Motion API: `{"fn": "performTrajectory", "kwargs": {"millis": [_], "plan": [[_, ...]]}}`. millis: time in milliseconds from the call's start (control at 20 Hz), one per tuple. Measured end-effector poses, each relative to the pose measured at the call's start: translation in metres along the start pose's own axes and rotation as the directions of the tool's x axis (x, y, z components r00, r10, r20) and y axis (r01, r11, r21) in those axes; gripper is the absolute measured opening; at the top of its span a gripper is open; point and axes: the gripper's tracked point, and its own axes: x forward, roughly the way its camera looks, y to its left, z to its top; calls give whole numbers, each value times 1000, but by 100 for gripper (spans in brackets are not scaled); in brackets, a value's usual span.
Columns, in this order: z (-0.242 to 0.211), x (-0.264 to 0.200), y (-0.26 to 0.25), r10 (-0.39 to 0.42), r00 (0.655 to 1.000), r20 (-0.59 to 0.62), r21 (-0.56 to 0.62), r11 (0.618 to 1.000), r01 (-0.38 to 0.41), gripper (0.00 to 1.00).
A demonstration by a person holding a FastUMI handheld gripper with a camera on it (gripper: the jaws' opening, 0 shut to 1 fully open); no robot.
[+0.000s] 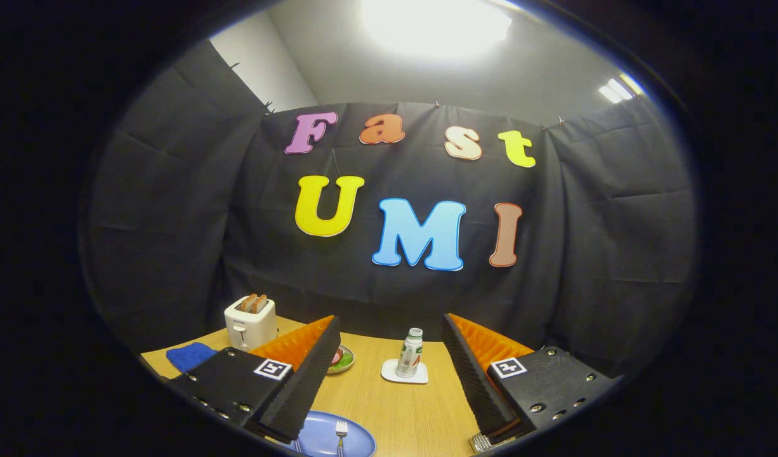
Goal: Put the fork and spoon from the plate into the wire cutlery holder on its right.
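A: Fork (341, 431) first. Where do we find it in the gripper view?

B: We find it lying on a blue plate (357, 438) on the wooden counter (414, 406), tines pointing away from us, just ahead of the left finger and low between the two fingers. We cannot make out a spoon from here.

A: And the tool (395, 387)?

B: We see its two fingers spread wide apart, holding nothing, with bare counter between them.

A: What about the wire cutlery holder (481, 442)?

B: We catch a small metal piece of it at the foot of the right finger, to the right of the plate.

A: What lies beyond the fingers?

B: We see a small bottle (410, 353) standing upright on a white coaster (404, 374). Left of it sits a green dish (343, 362) with food, partly hidden by the left finger. Further left stands a white toaster (250, 322) with toast in its slots, and a blue cloth (190, 355) lies beside it.
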Motion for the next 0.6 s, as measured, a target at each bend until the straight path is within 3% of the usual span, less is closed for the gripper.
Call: {"fn": "performTrajectory", "kwargs": {"millis": [300,600], "plan": [[-12,-2,6,27,999,-34,-18,999,-28,98],[-64,-9,17,91,974,-209,-24,995,-98,98]]}}
